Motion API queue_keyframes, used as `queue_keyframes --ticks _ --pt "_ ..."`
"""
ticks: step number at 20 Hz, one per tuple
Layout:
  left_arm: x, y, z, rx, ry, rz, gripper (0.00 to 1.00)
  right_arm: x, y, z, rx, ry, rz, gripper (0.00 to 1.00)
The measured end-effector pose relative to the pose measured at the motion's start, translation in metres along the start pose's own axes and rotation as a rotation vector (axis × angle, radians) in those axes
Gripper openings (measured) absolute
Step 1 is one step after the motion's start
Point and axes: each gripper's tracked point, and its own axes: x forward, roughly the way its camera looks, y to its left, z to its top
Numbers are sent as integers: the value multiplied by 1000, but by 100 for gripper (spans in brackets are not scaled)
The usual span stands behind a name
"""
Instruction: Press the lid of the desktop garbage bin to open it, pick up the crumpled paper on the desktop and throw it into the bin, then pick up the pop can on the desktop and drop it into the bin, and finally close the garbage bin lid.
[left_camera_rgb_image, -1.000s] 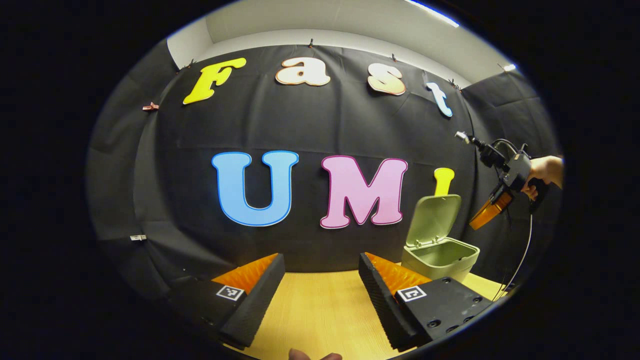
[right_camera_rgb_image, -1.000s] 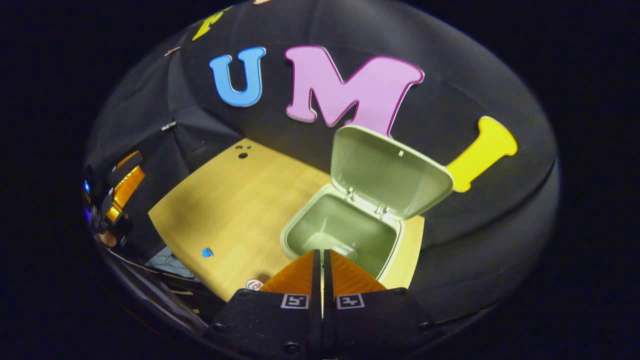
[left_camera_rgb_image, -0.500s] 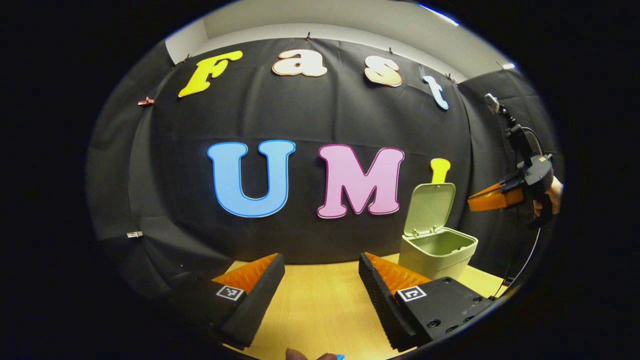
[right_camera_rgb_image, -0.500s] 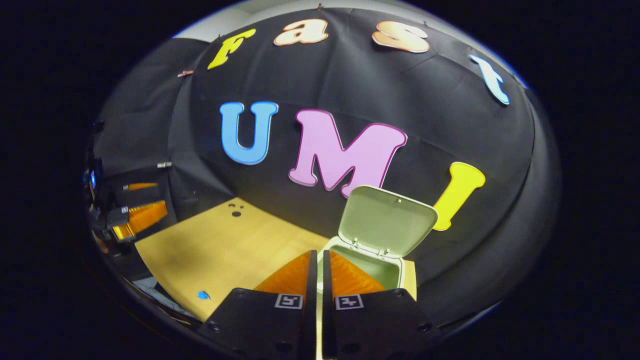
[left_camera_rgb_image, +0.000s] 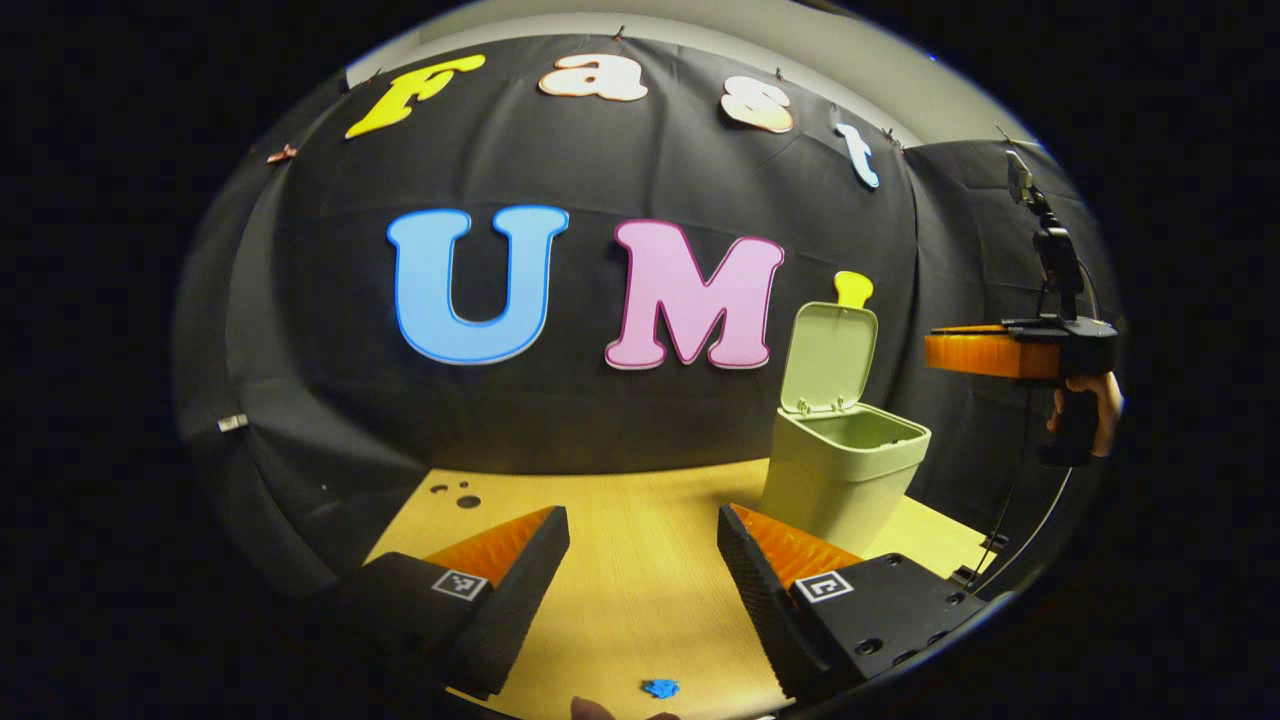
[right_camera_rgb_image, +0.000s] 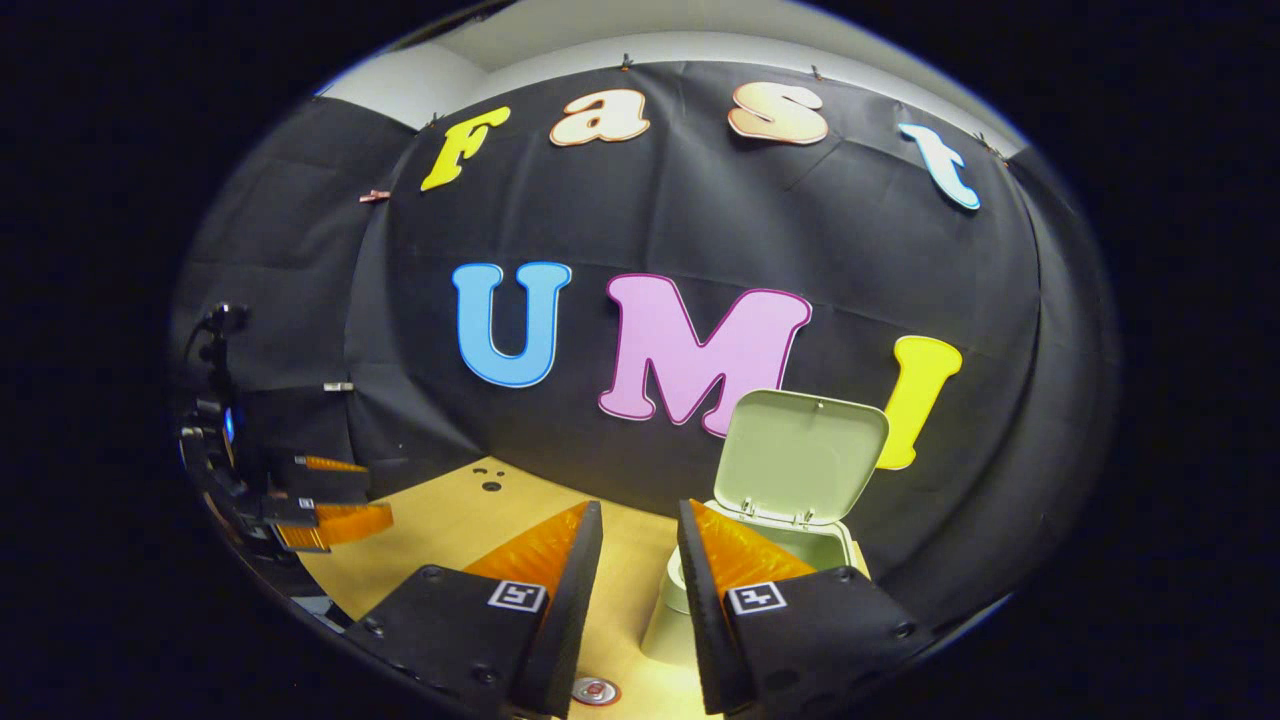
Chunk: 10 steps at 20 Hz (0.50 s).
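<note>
with the garbage bin (right_camera_rgb_image: 800, 560) standing lid-up on the bench (right_camera_rgb_image: 460, 520), lower the partly open, empty right gripper (right_camera_rgb_image: 640, 560) squarely over the pop can (right_camera_rgb_image: 596, 690) below it.

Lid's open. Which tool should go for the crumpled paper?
Left. The crumpled paper lies on the table just under the left tool's open fingers; the right tool is held high beside the bin.
</note>
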Motion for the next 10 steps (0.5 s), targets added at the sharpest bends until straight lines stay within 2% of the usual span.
queue_keyframes --ticks 1,4,7,10 --pt "1 1 -12 -7 21 2 96 1 -1 -3 -1 4 -6 58" --pt "1 9 -53 9 91 26 96 2 -7 -12 -6 33 -10 62" --pt "-2 11 -97 39 163 40 96 2 -4 -21 56 68 7 62" --pt "-4 4 -139 26 242 44 96 2 -10 -34 42 101 18 62"
